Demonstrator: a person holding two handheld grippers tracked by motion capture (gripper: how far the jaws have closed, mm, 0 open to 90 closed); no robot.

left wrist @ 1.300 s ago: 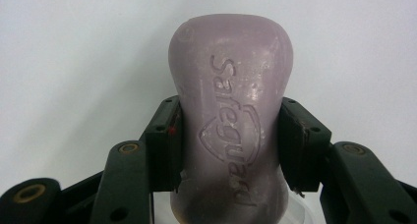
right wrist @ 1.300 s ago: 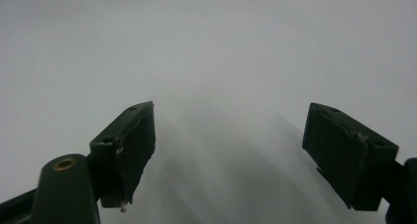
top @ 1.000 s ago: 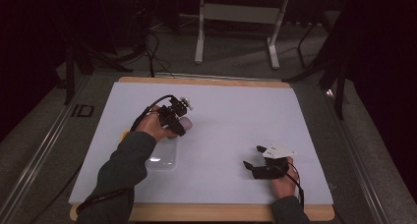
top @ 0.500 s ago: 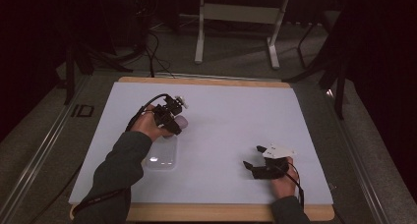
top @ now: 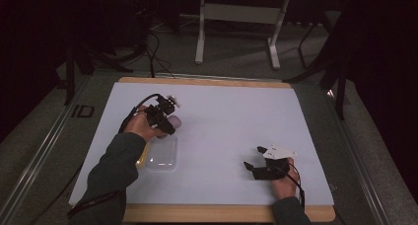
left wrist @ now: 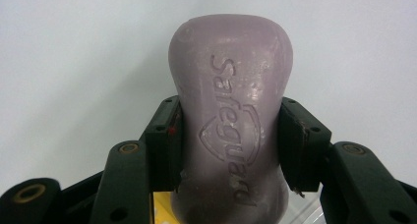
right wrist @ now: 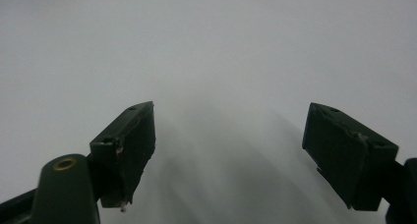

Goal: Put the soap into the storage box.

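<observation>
From the high view, my left gripper (top: 166, 120) sits over the left half of the white tabletop (top: 231, 116), pinching a pale purple soap bar (top: 173, 121). Just on my side of it lies a clear plastic tray (top: 161, 153), shallow and rectangular, with something yellow at its near-left edge that I cannot make out. The soap is just beyond the tray's far rim, not in it; whether it touches the tabletop I cannot tell from here. My right gripper (top: 256, 162) rests low on the right side, well apart from both soap and tray.

In the left gripper view, my left gripper (left wrist: 228, 145) has both pads pressed against the narrow waist of the soap bar (left wrist: 231, 116), one on each side, with the embossed brand face turned toward the camera. The hold looks square and firm. A sliver of yellow and a bit of clear plastic show under the bar at the bottom edge.

In the right gripper view, my right gripper (right wrist: 228, 150) is spread wide with nothing between the pads, bare tabletop (right wrist: 206, 47) ahead.

As I judge it, the grasp is done and the soap is up by the tray; what is left is either carrying it over the tray and setting it down, or carrying it away, and the pictures do not settle which.
</observation>
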